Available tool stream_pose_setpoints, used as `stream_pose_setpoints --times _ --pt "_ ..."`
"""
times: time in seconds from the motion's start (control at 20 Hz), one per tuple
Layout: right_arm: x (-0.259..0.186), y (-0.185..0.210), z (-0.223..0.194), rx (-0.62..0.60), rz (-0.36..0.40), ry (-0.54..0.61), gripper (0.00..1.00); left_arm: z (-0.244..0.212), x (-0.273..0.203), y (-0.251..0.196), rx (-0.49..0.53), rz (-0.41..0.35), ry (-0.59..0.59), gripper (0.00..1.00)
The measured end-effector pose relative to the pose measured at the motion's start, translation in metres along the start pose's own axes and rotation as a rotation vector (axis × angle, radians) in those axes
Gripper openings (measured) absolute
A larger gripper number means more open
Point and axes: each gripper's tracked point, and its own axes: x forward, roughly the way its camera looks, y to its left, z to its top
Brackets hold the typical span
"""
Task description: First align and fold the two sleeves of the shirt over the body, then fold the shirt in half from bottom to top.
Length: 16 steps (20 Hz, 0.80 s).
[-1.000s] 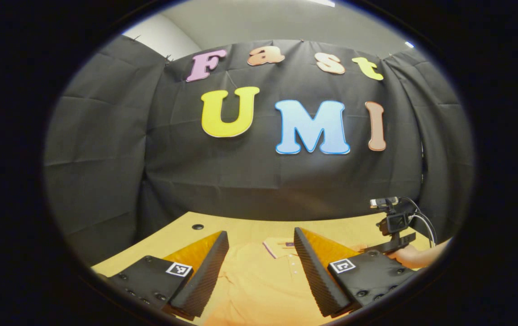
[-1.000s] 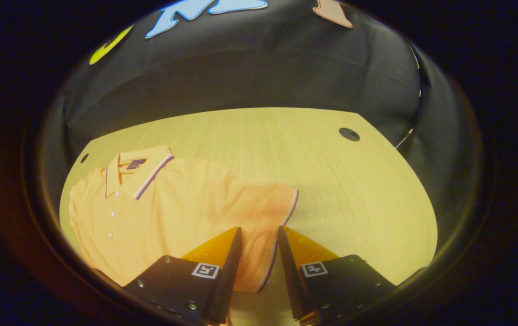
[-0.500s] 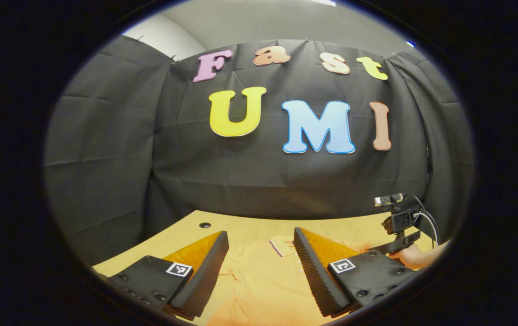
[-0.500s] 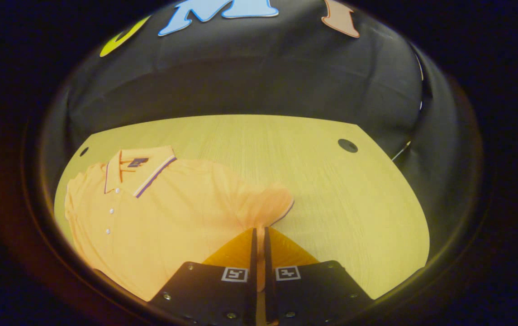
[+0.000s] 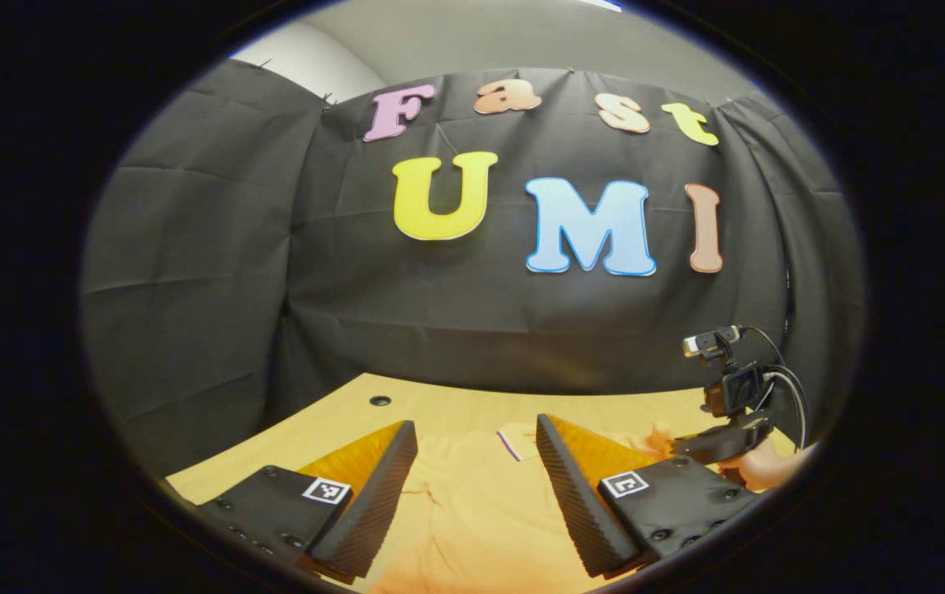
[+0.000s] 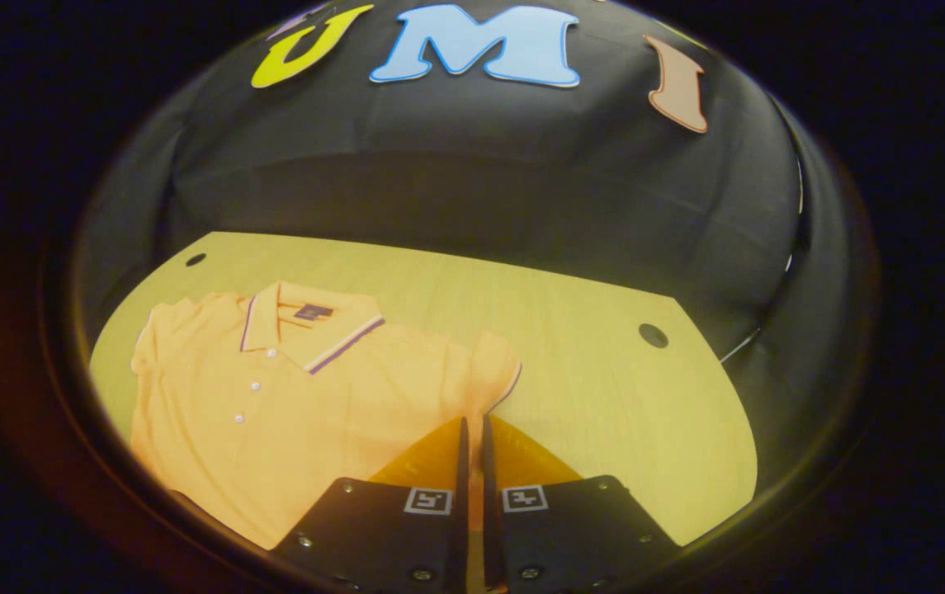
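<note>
An orange polo shirt (image 6: 274, 412) with a striped collar lies face up on the wooden table (image 6: 604, 396). My right gripper (image 6: 472, 429) is shut on the shirt's right sleeve (image 6: 495, 371), which is lifted off the table and bunched upward. In the left gripper view, my left gripper (image 5: 472, 437) is open above the shirt (image 5: 472, 511), fabric showing between its fingers without contact. The right gripper (image 5: 715, 445), held by a hand (image 5: 769, 466), appears at the far right of that view, with the raised sleeve beside it.
The table has round cable holes at its far corners (image 6: 652, 335) (image 6: 195, 259) (image 5: 380, 401). Black cloth walls close off the back and both sides. Bare tabletop extends to the right of the shirt in the right gripper view.
My right gripper closed on the right sleeve and has lifted it, pulling it up and toward the body. My left gripper stayed open and has barely moved.
</note>
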Motion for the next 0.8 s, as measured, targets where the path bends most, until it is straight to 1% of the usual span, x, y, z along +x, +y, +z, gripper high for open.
stream_pose_setpoints --times 0.05,0.1,0.45,0.6,0.65,0.75,0.8 --pt "-0.001 0.007 0.0 -0.008 0.018 0.0 0.07 -0.001 0.0 0.0 -0.002 0.001 0.0 0.98" --pt "-0.001 0.014 0.0 -0.017 0.035 -0.001 0.07 -0.002 -0.001 0.0 -0.003 0.002 0.002 0.95" --pt "-0.002 0.054 0.0 -0.108 0.135 -0.006 0.07 -0.012 -0.006 0.006 -0.01 0.035 0.016 0.95" --pt "0.0 0.069 -0.007 -0.164 0.178 0.013 0.08 -0.018 -0.009 0.008 -0.009 0.053 0.027 0.95" --pt "0.001 0.072 -0.008 -0.177 0.187 0.016 0.08 -0.019 -0.007 0.007 -0.01 0.058 0.032 0.92" --pt "0.003 0.078 -0.011 -0.205 0.21 0.025 0.07 -0.022 -0.008 0.006 -0.011 0.067 0.041 0.97" --pt "0.004 0.081 -0.015 -0.215 0.223 0.031 0.1 -0.024 -0.008 0.006 -0.009 0.072 0.045 0.97"
